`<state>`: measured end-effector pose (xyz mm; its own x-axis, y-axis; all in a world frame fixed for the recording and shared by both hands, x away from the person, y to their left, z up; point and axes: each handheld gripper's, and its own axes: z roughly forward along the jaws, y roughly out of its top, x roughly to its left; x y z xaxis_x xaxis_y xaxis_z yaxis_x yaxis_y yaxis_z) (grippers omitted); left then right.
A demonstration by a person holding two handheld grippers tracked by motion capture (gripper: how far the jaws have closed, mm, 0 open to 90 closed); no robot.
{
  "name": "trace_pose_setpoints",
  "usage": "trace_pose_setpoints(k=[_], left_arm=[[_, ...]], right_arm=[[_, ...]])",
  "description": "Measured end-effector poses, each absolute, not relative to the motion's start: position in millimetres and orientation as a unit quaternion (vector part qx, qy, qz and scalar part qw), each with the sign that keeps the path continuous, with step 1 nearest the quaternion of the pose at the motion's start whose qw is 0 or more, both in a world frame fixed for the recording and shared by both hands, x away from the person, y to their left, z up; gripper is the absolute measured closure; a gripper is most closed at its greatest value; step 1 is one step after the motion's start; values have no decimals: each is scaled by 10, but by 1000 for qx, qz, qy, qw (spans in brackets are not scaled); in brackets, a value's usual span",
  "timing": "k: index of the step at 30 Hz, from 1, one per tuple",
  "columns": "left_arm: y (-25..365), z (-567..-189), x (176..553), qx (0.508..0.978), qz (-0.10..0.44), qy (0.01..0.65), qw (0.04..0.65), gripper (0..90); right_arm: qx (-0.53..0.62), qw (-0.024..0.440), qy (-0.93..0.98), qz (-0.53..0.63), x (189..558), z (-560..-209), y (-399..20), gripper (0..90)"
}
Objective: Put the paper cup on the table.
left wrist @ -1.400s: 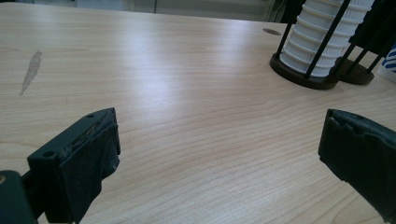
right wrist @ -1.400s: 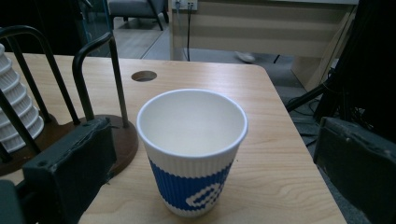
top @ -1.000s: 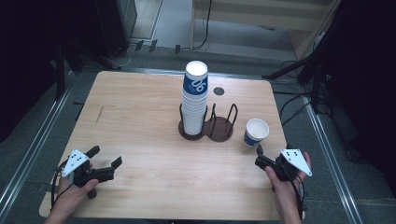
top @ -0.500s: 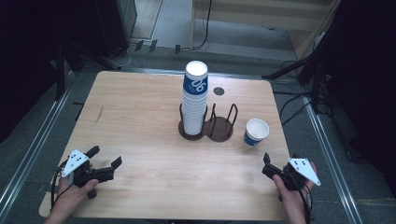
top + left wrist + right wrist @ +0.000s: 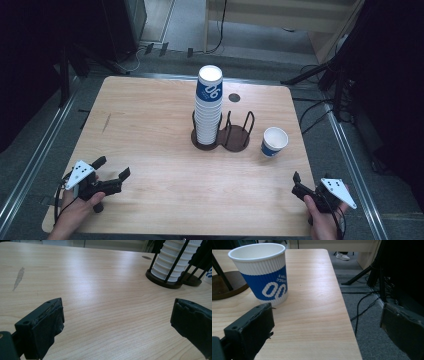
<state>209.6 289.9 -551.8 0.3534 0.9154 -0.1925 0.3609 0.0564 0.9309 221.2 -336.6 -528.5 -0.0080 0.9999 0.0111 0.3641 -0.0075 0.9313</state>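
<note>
Both claws wide open, empty: left claw (image 5: 111, 172), right claw (image 5: 299, 184) at bench (image 5: 150, 125) near edge. Loose cup (image 5: 274, 141) stands beside rack (image 5: 235, 135), w/ cup stack (image 5: 208, 110). Looks like pre-grasp; next: right claw reaches fwd, straddles cup.

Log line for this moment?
left hand-held gripper open, idle | right hand-held gripper open, near single cup | cup stack in holder
</note>
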Motion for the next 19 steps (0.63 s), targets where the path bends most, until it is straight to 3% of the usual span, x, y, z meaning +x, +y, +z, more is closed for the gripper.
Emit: trace_pose_setpoints(k=[19], left_arm=[[2943, -5522, 2103, 625, 255, 517, 527, 0]], right_arm=[[596, 380, 599, 377, 2083, -5457, -3516, 0]])
